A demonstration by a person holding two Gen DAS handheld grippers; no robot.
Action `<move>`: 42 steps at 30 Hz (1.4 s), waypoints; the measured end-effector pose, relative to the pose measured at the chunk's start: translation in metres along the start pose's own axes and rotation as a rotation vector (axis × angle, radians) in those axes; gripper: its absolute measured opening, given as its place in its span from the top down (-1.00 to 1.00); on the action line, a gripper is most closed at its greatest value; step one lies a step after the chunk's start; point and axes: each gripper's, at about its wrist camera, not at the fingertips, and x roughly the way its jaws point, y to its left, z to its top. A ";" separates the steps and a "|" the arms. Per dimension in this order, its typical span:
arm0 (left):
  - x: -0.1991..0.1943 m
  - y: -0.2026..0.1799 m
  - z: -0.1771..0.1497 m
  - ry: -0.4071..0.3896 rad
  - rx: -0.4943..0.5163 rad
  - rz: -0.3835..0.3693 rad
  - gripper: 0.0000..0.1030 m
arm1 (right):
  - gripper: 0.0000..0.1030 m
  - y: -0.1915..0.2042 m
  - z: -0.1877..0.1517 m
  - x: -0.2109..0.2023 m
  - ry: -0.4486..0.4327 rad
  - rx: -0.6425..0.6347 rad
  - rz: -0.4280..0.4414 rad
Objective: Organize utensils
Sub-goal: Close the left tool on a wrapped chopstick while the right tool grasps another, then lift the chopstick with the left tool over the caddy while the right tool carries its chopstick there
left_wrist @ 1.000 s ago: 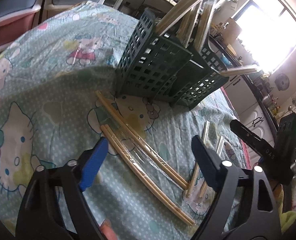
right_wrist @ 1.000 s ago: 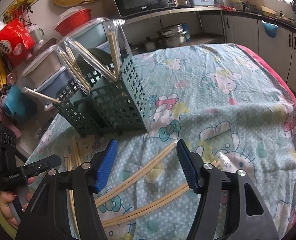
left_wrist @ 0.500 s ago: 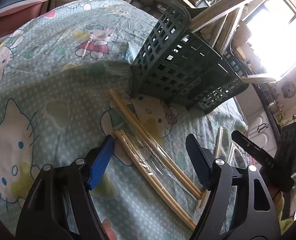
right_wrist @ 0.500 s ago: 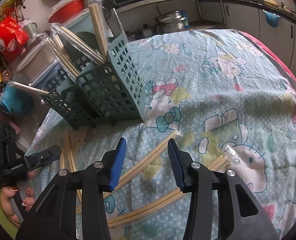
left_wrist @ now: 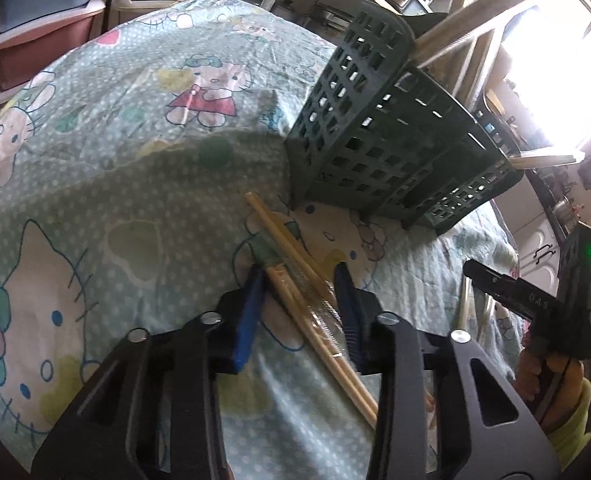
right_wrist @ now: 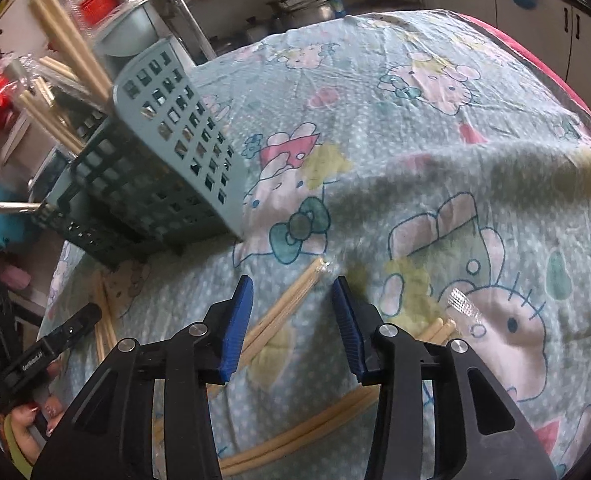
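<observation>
The left gripper (left_wrist: 301,300) has its jaws closing around a wrapped chopstick pair (left_wrist: 295,292) on the table (left_wrist: 95,168) before the rack (left_wrist: 379,148). The right gripper (right_wrist: 293,322) stands part-open over another pair (right_wrist: 291,300), not touching.

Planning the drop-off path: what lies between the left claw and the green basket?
Left wrist view: only the wrapped chopsticks inside the closing left claw, reaching toward the basket over bare tablecloth.

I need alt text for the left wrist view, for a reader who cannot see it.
The left gripper, with blue pads, is closing around wrapped wooden chopsticks lying on a cartoon-cat printed tablecloth. Behind stands a dark green plastic lattice utensil basket already holding chopsticks; the right gripper's black body shows at the right edge.
</observation>
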 end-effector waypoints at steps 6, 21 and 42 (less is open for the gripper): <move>0.001 0.001 0.000 -0.004 0.008 0.010 0.59 | 0.27 0.016 0.001 0.010 -0.006 -0.081 -0.087; -0.009 0.008 0.001 -0.004 -0.032 -0.032 0.85 | 0.88 -0.002 -0.004 -0.013 -0.070 0.032 0.057; -0.071 -0.059 0.022 -0.156 0.126 -0.167 0.92 | 0.89 0.041 -0.009 -0.092 -0.236 -0.111 0.251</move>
